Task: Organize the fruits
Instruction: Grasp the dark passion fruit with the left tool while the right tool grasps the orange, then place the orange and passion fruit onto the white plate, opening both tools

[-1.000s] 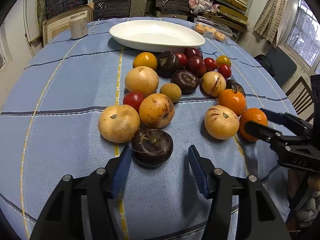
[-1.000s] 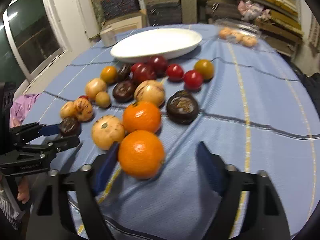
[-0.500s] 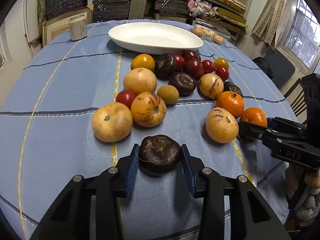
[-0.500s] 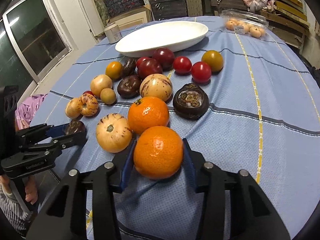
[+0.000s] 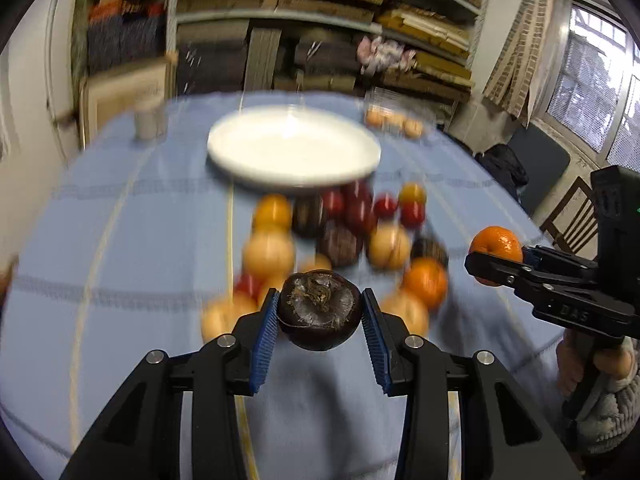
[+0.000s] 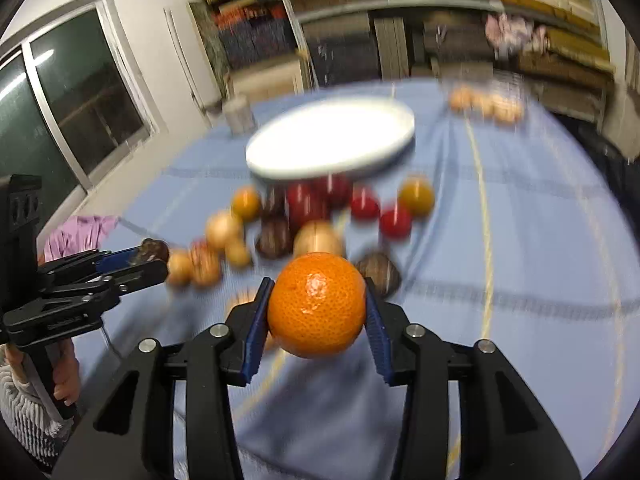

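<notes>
Blue tablecloth [image 5: 120, 240] and fruit pile [image 5: 340, 236] smeared by motion blur, kinds hard to tell. Left gripper [image 5: 320, 312] clamped on dark fruit [image 5: 319, 309], right gripper [image 6: 316, 306] clamped on orange [image 6: 317, 304], both clear of cloth. White plate [image 5: 294, 150] beyond pile; bare cloth either side.

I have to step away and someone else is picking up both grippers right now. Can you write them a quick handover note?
Left gripper: jaws shut on a dark purple fruit, held off the cloth.
Right gripper: jaws shut on an orange, also in the air.
White plate sits at the far side of the blue tablecloth, nothing on it.
The rest of the fruit pile lies between you and the plate.
Done: two fruits picked up.
Left: probably set both on the plate, then work through the pile.
</notes>
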Tool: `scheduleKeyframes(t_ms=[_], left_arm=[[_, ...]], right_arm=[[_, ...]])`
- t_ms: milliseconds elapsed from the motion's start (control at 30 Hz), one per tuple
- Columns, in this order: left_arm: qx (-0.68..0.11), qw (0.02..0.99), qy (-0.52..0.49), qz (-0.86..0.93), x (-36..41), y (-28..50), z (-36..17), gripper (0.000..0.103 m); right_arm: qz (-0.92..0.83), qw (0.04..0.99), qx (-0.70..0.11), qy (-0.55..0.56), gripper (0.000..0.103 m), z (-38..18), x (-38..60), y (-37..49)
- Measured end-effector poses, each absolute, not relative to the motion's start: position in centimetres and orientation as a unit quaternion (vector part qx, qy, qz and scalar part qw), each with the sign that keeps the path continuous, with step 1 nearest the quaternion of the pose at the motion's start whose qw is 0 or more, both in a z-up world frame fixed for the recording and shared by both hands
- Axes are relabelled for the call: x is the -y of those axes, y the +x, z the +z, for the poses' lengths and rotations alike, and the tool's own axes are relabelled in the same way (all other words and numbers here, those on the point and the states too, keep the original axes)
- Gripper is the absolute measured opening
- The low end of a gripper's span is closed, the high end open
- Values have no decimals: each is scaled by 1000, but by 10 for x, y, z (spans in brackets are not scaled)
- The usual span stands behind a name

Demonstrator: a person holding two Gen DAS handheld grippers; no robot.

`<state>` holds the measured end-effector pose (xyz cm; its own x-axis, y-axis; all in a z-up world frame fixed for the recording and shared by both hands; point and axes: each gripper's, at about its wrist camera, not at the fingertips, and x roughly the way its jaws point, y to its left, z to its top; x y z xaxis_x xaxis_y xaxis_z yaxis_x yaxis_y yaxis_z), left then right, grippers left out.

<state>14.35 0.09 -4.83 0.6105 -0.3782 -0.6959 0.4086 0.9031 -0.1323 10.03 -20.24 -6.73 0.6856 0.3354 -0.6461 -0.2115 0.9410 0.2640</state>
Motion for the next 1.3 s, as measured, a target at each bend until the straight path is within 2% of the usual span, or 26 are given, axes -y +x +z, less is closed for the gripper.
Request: scheduleKeyframes(t_ms=[133, 300, 467, 700, 800, 833, 967, 1033, 1100, 1233, 1300], left_arm=[[-359, 907, 34, -219, 21, 196, -21, 41], [-365, 908, 21, -204, 33, 262, -23, 41], [-412, 891, -7, -191, 30, 325, -49, 41], [-431, 883, -18, -187, 26, 347, -72, 43], [-427, 886, -19, -182, 23, 346, -71, 60], [-423, 888, -21, -180, 20, 344, -68, 62], [-406, 896, -33, -178, 5, 326, -52, 62], [-393, 903, -36, -172, -6, 309, -42, 63], [-384, 908, -40, -164, -21, 288, -36, 64], [-370, 918, -42, -137, -52, 227, -38, 75], [-371, 919, -38, -126, -63, 194, -49, 75]], right_arm=[[152, 924, -344, 74, 43, -38, 202, 146], [141, 920, -358, 78, 43, -42, 201, 223], [139, 904, -398, 75, 43, -61, 196, 292], [134, 894, -426, 31, 44, -88, 176, 329], [136, 899, -415, 42, 45, -85, 177, 325], [138, 901, -409, 48, 45, -81, 179, 322], [137, 915, -374, 60, 45, -54, 192, 292], [137, 925, -348, 71, 52, -37, 204, 264], [133, 935, -316, 90, 68, -25, 217, 231], [128, 946, -269, 129, 71, -24, 240, 155], [131, 944, -262, 153, 71, -36, 244, 121]])
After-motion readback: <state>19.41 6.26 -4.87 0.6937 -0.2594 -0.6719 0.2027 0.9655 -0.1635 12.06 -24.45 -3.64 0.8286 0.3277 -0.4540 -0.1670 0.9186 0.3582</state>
